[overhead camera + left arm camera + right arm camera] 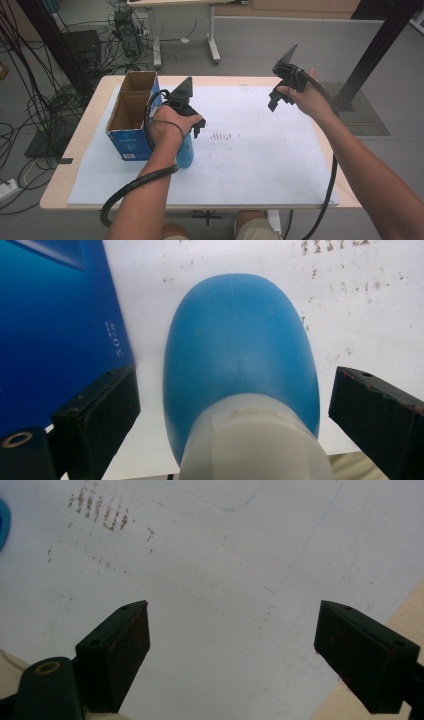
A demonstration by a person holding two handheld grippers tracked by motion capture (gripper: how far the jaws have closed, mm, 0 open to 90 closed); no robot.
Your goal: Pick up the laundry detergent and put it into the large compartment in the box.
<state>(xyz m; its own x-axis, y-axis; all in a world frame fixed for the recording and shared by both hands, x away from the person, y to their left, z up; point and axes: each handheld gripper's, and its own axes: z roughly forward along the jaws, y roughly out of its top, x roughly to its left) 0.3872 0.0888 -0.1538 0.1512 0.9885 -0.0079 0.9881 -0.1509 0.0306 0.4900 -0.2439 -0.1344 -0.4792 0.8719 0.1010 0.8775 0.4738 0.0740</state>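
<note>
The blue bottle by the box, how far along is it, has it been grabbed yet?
Done: the left gripper brackets the upright blue bottle beside the open cardboard box. In hand: nothing; its jaws stand apart from the bottle. Left: closing and lifting. The right gripper hangs open above the mat.

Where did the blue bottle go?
The blue bottle stands on the white mat at the left of the high view, right beside the blue cardboard box, under the open left gripper.

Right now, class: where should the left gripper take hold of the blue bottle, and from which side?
Grip the blue bottle across its rounded body just below the white cap, coming from above: it stands upright beside the box, and the open left gripper already straddles it.
</note>
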